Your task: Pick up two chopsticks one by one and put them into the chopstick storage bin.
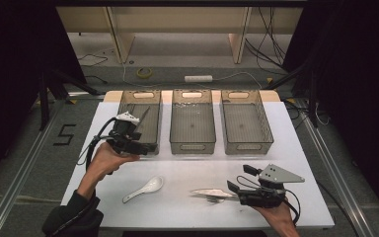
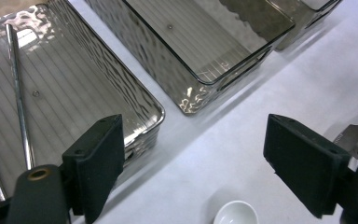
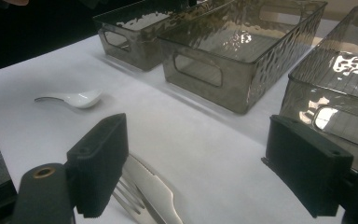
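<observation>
Steel knife [image 3: 156,193] beside right hand-held gripper [image 3: 193,175]

Dim surroundings, bright white table [image 1: 296,143] — glare on trays [image 3: 242,37] (soft shadows, slight blur).

Matt white table [image 1: 296,148], smooth, paper-like in finish. Along the far edge, three smoky translucent plastic bins: left bin [image 1: 154,106], middle bin [image 1: 192,143], right bin [image 1: 265,123], glossy, with rippled walls and ribbed floors catching highlights. Inside the left bin, polished metal rods [image 2: 17,93], thin and mirror-bright. Near the front edge, glossy white ceramic-looking spoon [image 1: 145,188]; beside it, shiny steel knife [image 3: 156,193] and fork [image 3: 128,196]. Matt black plastic fingers [image 2: 95,163] on the left gripper [image 2: 205,168], finely ridged pads; same dull finish on the right gripper [image 3: 205,172], topped by a flat grey plate [image 1: 279,174].
</observation>
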Demonstrator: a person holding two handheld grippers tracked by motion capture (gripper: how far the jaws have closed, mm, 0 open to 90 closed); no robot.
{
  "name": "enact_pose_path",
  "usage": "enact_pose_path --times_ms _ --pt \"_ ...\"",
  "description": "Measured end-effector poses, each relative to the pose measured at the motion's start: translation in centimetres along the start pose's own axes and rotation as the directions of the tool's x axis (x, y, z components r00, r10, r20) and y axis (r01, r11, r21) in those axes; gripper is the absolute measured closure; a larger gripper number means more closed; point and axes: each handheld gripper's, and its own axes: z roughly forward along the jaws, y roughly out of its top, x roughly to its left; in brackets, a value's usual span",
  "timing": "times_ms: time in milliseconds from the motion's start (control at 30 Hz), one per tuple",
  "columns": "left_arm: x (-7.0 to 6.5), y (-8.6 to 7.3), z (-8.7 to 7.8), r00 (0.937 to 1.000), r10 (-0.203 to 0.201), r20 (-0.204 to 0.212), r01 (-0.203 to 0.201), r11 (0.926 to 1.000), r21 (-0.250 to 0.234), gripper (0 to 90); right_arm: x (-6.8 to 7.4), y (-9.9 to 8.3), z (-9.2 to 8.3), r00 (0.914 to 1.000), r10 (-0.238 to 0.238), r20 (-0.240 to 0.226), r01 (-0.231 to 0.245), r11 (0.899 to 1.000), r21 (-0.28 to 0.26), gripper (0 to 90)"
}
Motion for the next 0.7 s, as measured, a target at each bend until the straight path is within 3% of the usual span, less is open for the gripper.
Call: enact_pose_path --times_ms 700 --pt "-1.0 -1.7 0.0 0.9994 0.027 0.02 -0.028 0.9982 0.053 18.5 -0.2 -0.1 -0.2 1.0 0.009 -0.003 -0.009 1.0 0.001 21.9"
